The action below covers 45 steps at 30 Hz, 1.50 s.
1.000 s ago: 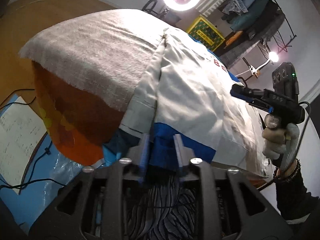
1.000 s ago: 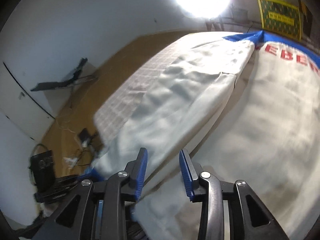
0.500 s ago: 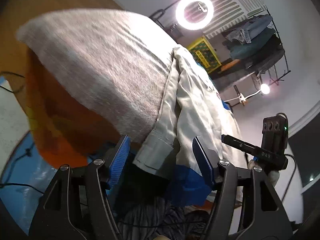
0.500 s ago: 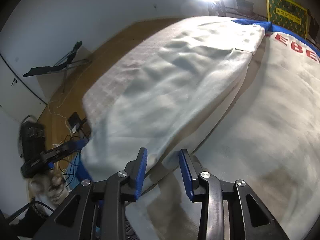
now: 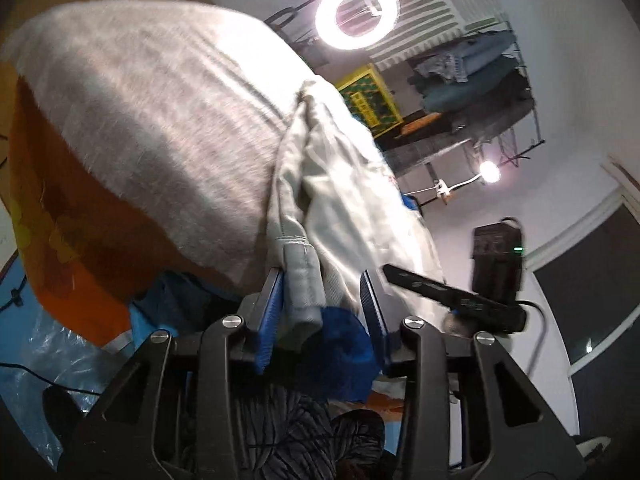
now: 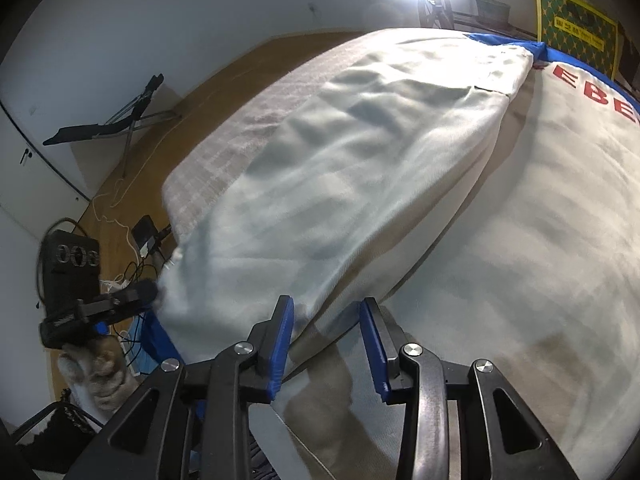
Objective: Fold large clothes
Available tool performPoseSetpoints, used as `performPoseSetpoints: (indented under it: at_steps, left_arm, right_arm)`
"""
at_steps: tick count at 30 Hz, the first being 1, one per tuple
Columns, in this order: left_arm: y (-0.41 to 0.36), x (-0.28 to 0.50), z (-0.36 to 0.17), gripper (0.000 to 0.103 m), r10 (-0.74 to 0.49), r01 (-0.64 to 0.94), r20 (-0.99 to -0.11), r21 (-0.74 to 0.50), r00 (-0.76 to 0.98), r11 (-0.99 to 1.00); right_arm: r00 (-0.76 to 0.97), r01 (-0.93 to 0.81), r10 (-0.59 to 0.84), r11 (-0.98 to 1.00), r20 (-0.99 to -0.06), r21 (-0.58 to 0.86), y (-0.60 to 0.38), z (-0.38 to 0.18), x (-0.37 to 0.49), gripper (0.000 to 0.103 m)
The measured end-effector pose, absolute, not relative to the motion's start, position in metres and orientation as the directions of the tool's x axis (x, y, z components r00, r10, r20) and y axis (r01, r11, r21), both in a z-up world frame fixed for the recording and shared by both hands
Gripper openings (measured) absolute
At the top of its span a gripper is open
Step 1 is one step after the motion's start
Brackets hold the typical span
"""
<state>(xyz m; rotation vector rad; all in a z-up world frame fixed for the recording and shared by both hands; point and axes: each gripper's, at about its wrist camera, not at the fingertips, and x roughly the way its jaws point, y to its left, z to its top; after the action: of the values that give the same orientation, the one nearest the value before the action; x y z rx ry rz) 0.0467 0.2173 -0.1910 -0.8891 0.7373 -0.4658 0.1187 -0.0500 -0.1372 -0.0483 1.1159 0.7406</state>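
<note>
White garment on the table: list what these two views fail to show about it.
- Left wrist view: the white garment is motion-blurred; whether the left hand-held gripper pinches its grey cuff is unclear.
- Right wrist view: the red lettering is cut off by the frame edge.
- Right wrist view: the right hand-held gripper covers the fold's near edge.
- Neither view shows the garment's full outline.

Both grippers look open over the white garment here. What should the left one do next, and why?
Probably close the left gripper on the grey cuff: it lies between the open blue pads but isn't clamped, while the right gripper hovers open above the folded sleeve.
</note>
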Motion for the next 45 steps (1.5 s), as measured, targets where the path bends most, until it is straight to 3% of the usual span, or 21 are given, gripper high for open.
performPoseSetpoints:
  at_steps: [3, 7, 10, 11, 12, 13, 14, 16, 23, 24, 26, 32, 45]
  left_arm:
    - [0.210, 0.043, -0.179, 0.040, -0.621, 0.087, -0.396, -0.795, 0.676, 0.601]
    - [0.191, 0.045, -0.173, 0.066, -0.591, 0.096, -0.437, -0.744, 0.678, 0.661]
    - [0.179, 0.049, -0.173, 0.066, -0.565, 0.092, -0.476, -0.705, 0.674, 0.703]
    - [0.176, 0.051, -0.173, 0.062, -0.550, 0.084, -0.498, -0.686, 0.670, 0.723]
    - [0.172, 0.053, -0.175, 0.052, -0.527, 0.073, -0.534, -0.653, 0.661, 0.754]
    - [0.170, 0.054, -0.177, 0.024, -0.502, 0.062, -0.566, -0.622, 0.653, 0.781]
    - [0.168, 0.055, -0.177, 0.019, -0.477, 0.051, -0.594, -0.592, 0.648, 0.805]
    - [0.174, 0.052, -0.175, 0.013, -0.507, 0.055, -0.550, -0.640, 0.663, 0.766]
    - [0.161, 0.041, -0.149, 0.010, -0.481, 0.130, -0.515, -0.575, 0.709, 0.808]
    - [0.157, 0.042, -0.146, 0.010, -0.478, 0.142, -0.513, -0.561, 0.713, 0.815]
    - [0.151, 0.042, -0.137, 0.010, -0.474, 0.168, -0.503, -0.537, 0.723, 0.827]
    - [0.138, 0.039, -0.123, 0.010, -0.477, 0.233, -0.486, -0.480, 0.732, 0.846]
    - [0.130, 0.039, -0.117, 0.009, -0.489, 0.275, -0.481, -0.449, 0.728, 0.850]
  right_arm:
    - [0.228, -0.563, 0.514, 0.763, -0.827, 0.319, -0.049, -0.138, 0.119, 0.037]
    - [0.224, -0.565, 0.507, 0.763, -0.832, 0.313, -0.047, -0.138, 0.119, 0.038]
    - [0.223, -0.569, 0.501, 0.763, -0.836, 0.306, -0.045, -0.138, 0.119, 0.039]
    - [0.225, -0.573, 0.496, 0.764, -0.839, 0.298, -0.044, -0.138, 0.119, 0.039]
    - [0.225, -0.578, 0.488, 0.764, -0.843, 0.288, -0.042, -0.138, 0.118, 0.039]
    - [0.222, -0.582, 0.483, 0.763, -0.847, 0.282, -0.042, -0.137, 0.117, 0.039]
    - [0.212, -0.588, 0.476, 0.760, -0.853, 0.277, -0.041, -0.136, 0.117, 0.039]
    - [0.202, -0.583, 0.476, 0.761, -0.856, 0.285, -0.043, -0.131, 0.118, 0.039]
    - [0.325, -0.603, 0.517, 0.758, -0.792, 0.248, -0.051, -0.069, 0.134, 0.041]
    - [0.332, -0.599, 0.520, 0.761, -0.787, 0.250, -0.047, -0.061, 0.144, 0.044]
    - [0.333, -0.586, 0.525, 0.766, -0.783, 0.264, -0.036, -0.053, 0.164, 0.064]
    - [0.274, -0.595, 0.498, 0.760, -0.823, 0.262, 0.033, -0.051, 0.212, 0.065]
    - [0.344, -0.537, 0.095, 0.836, -0.934, -0.113, 0.133, -0.128, 0.275, 0.065]
